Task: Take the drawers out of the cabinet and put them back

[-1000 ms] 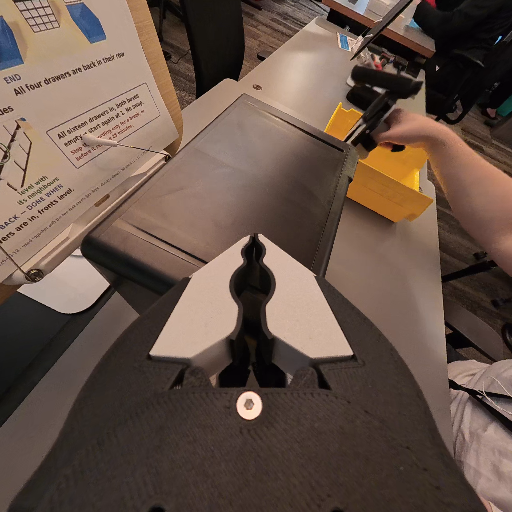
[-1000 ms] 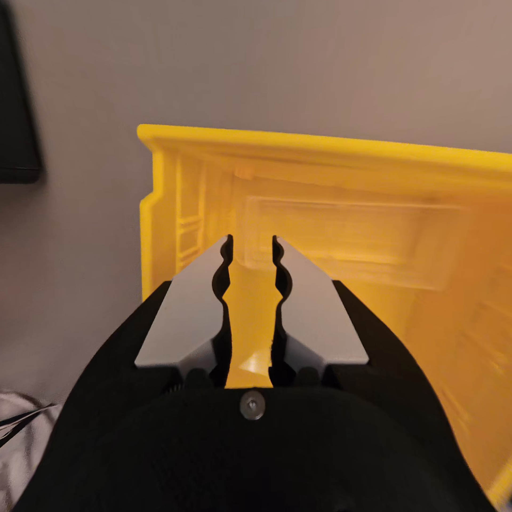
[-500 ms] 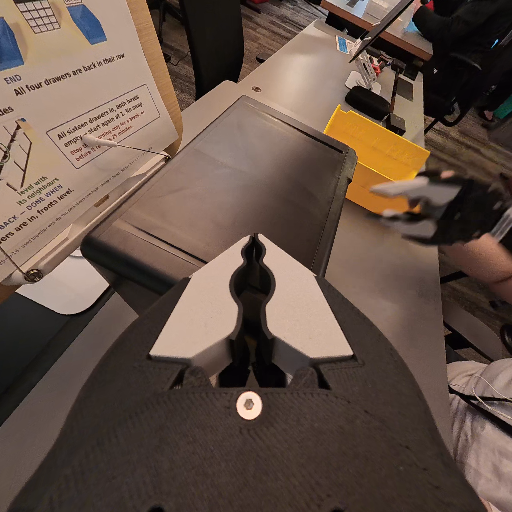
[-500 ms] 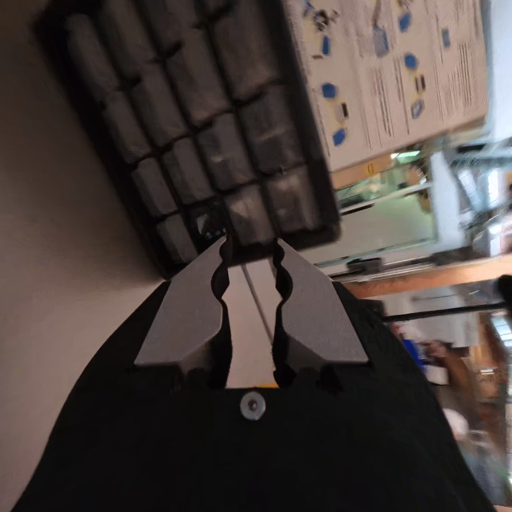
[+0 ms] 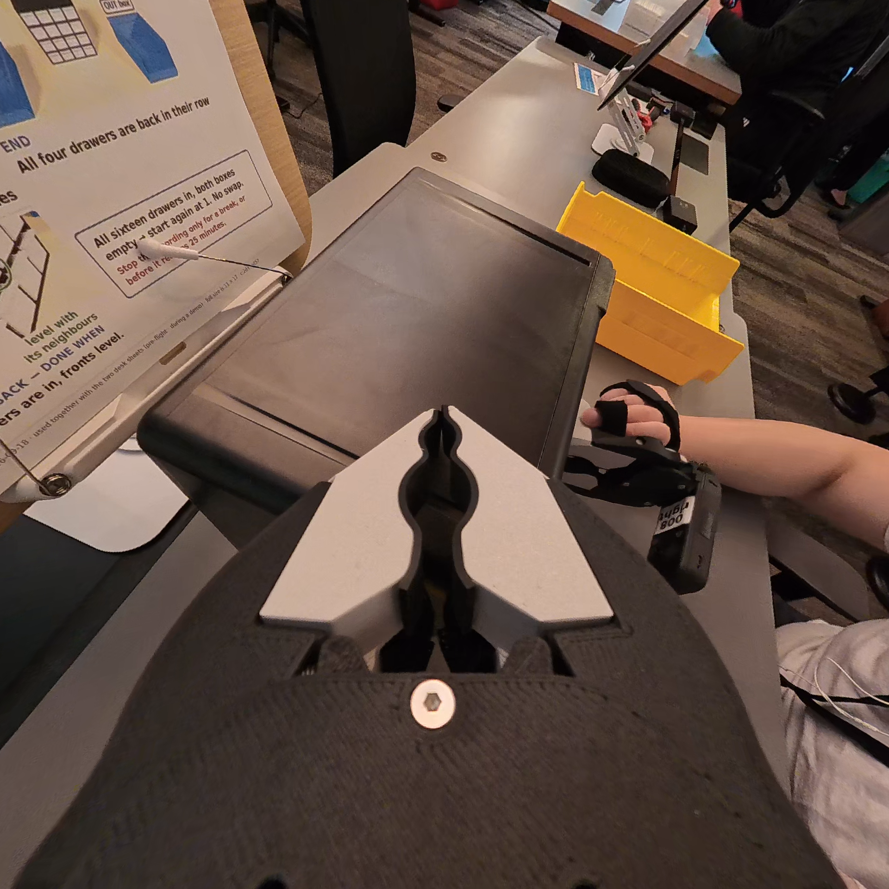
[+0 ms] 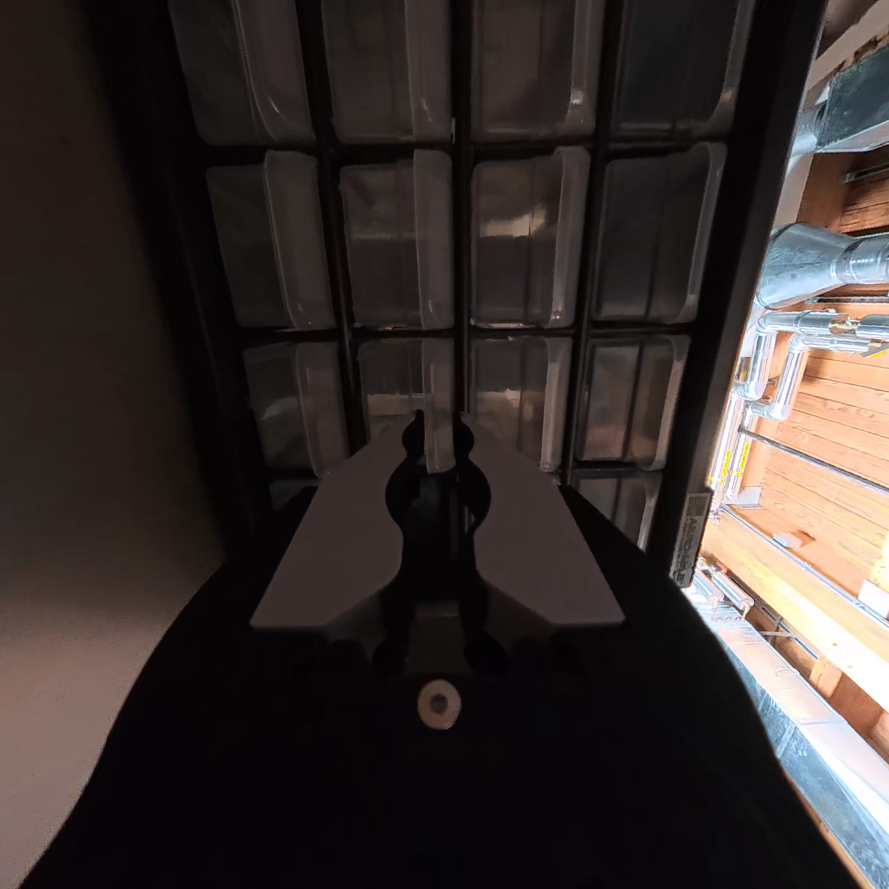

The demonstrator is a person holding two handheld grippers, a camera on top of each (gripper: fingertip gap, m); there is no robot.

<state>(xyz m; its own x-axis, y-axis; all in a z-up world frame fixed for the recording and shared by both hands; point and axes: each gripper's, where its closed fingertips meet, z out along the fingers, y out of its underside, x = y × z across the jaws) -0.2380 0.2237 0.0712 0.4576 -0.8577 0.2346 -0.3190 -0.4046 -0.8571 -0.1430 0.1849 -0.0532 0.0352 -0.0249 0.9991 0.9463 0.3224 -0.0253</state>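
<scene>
The black cabinet (image 5: 409, 312) stands on the grey table. Its front shows in the right wrist view as a grid of clear drawers (image 6: 529, 240); that view is rolled sideways. My right gripper (image 6: 440, 418) is at the cabinet front, jaws closed to a narrow gap on the handle lip (image 6: 438, 447) of one clear drawer (image 6: 394, 385). In the left wrist view it (image 5: 620, 466) sits low at the cabinet's front face. My left gripper (image 5: 441, 412) is shut and empty, above the cabinet's near top edge.
A yellow bin (image 5: 664, 298) lies on the table beyond the cabinet's right side. An instruction sheet on a stand (image 5: 120, 192) is close on the left. A black case (image 5: 630, 171) and a tablet stand (image 5: 625, 96) are farther back. A person sits at the far right. Some 15 centimetres of space lies between my two pairs of fingers.
My right gripper left the yellow bin, swung down to the cabinet front and closed on a drawer handle. My left gripper has not moved.
</scene>
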